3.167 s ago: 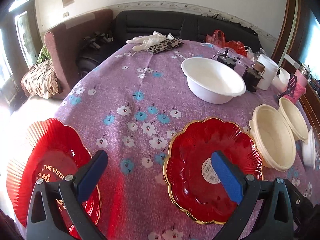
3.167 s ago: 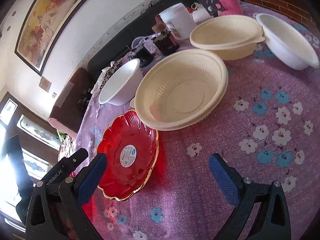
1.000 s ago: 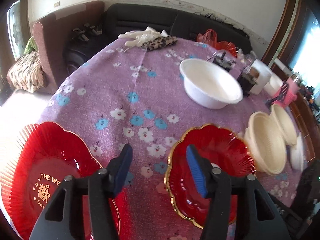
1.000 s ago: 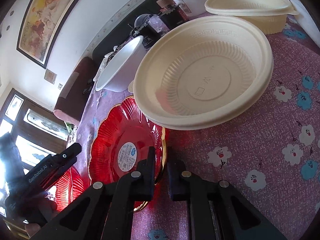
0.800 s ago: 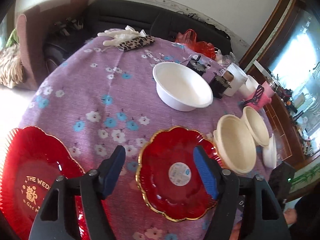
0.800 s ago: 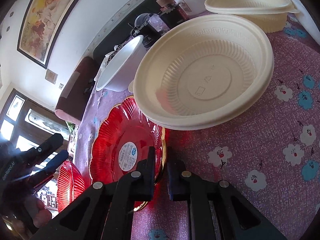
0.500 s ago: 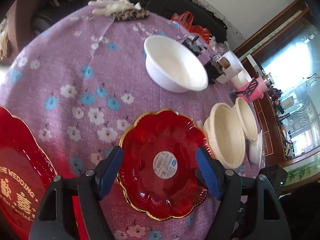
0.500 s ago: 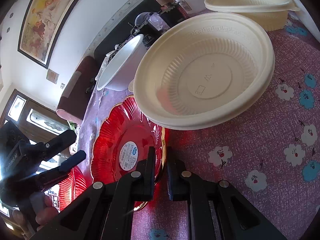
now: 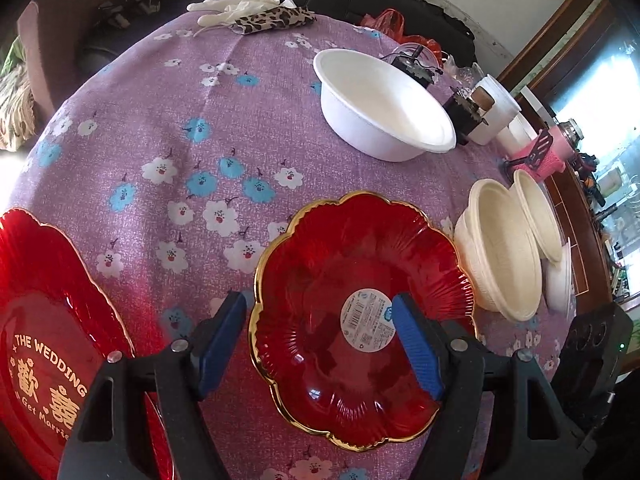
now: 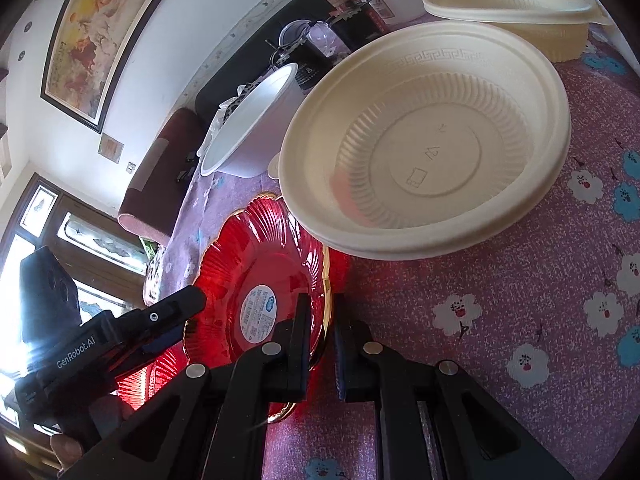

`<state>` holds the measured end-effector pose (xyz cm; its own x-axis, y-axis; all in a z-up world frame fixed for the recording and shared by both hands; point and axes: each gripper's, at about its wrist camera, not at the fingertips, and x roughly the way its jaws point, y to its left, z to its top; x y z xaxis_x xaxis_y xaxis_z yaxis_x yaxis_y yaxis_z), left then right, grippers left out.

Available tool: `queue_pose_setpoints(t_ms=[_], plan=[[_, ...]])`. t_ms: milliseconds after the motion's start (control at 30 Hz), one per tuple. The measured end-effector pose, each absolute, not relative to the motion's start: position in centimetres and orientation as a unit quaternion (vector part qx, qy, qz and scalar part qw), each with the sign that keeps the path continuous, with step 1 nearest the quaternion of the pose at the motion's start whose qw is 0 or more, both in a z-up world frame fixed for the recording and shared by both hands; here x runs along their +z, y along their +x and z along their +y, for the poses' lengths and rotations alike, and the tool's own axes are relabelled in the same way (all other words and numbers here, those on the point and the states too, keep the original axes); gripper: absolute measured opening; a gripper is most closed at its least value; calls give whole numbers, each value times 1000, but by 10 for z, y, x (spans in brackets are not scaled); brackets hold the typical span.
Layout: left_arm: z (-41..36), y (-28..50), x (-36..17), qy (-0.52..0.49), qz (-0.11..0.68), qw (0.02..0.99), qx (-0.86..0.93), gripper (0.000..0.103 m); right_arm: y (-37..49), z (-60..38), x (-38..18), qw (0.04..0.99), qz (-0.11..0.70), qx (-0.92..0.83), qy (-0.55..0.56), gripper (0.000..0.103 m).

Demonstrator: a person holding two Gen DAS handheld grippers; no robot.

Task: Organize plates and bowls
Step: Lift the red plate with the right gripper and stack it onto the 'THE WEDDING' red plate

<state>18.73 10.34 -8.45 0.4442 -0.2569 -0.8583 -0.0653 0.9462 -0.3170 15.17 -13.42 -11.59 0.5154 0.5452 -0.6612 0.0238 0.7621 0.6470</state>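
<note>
Desk (image 9: 168,92): round, under a purple cloth with white and blue flowers; a dark sofa stands behind it and a framed painting hangs on the wall.
Red plates: two. One with gold lettering (image 9: 44,340) lies at the left edge of the desk. The other, a scalloped red plate with a gold rim (image 9: 360,308) and a round sticker in its middle, lies near the front, just beside the cream bowls.
Cream bowls: two spots. The nearer one (image 10: 424,144) looks like two nested, its rim overhanging the scalloped plate; another cream bowl (image 10: 516,4) sits behind it.
White bowls: one large white bowl (image 9: 384,108) towards the back; the edge of one more white dish (image 9: 560,276) shows past the cream bowls.
Clutter: a white tub, dark small gadgets, a pink item, pale gloves and a leopard-print cloth at the far side.
Left claw (image 9: 320,344): tilted steeply down over the scalloped plate, blue pads spread wide and just opened further. One finger is outside the plate's left rim and the other over its centre, neither pressing on it.
Right claw (image 10: 322,336): low at the plate's near edge, angled down, pinching the gold rim between its nearly closed fingers.
</note>
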Motion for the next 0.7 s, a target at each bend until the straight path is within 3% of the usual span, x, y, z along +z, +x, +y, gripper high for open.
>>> queue_pose_setpoints(t_ms=[67,133,400,700], plan=[[104,186,-85,-149,521,839,-51,68,152,-133,-115,817,464,159,302,12],[105,185,-82,-140,515,845,-41,47,153,-132,-115,818,464,159,300,12],[113,190,-90,-129,516,847,-7,14,152,-134,-114,821,463,155,296,12],[108,185,-85,-112,508,854,3,12,148,-137,-114,818,464,157,302,11]])
